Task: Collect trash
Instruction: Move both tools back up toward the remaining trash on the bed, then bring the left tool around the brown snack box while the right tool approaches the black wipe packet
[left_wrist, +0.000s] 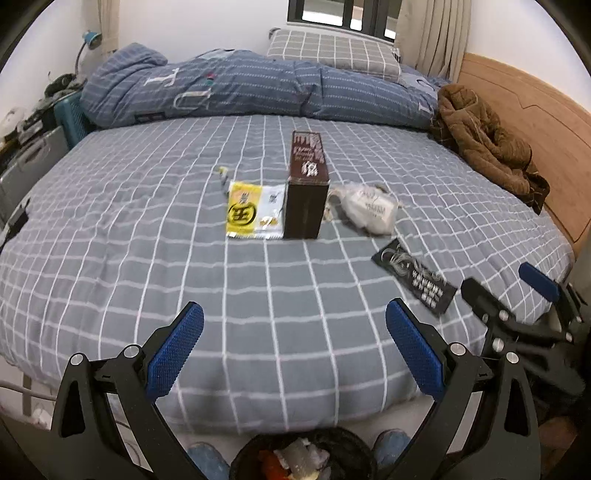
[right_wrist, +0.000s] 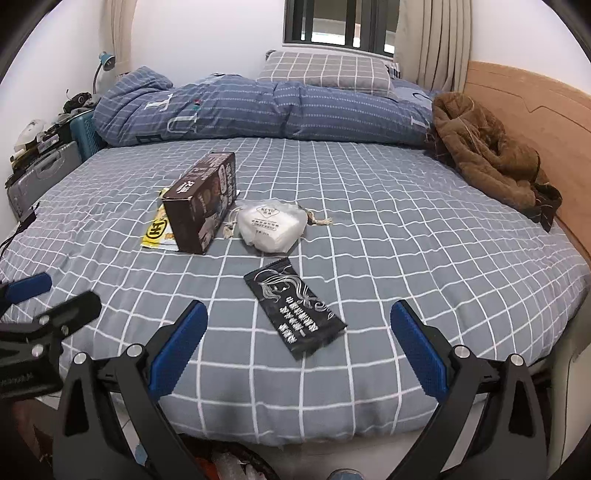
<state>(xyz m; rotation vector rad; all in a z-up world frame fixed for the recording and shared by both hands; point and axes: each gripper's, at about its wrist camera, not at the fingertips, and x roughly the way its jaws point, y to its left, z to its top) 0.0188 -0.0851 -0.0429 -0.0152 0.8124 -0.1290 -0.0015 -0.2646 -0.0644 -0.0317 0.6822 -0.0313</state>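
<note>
Trash lies on the grey checked bed (left_wrist: 147, 258): a dark brown box (left_wrist: 307, 184) (right_wrist: 203, 201), a yellow and white wrapper (left_wrist: 255, 212) (right_wrist: 157, 230) beside it, a white plastic pouch (left_wrist: 369, 210) (right_wrist: 273, 225), and a black wrapper (left_wrist: 415, 282) (right_wrist: 295, 314). My left gripper (left_wrist: 294, 352) is open and empty over the bed's near edge. My right gripper (right_wrist: 299, 352) is open and empty just short of the black wrapper; it also shows in the left wrist view (left_wrist: 513, 291). A black bin (left_wrist: 303, 459) holding trash stands on the floor below the left gripper.
A folded blue quilt (left_wrist: 240, 88) and a checked pillow (left_wrist: 332, 51) lie at the far side. A brown coat (left_wrist: 484, 140) lies against the wooden headboard (left_wrist: 535, 110) on the right. A suitcase (right_wrist: 40, 173) and cluttered items stand at the left.
</note>
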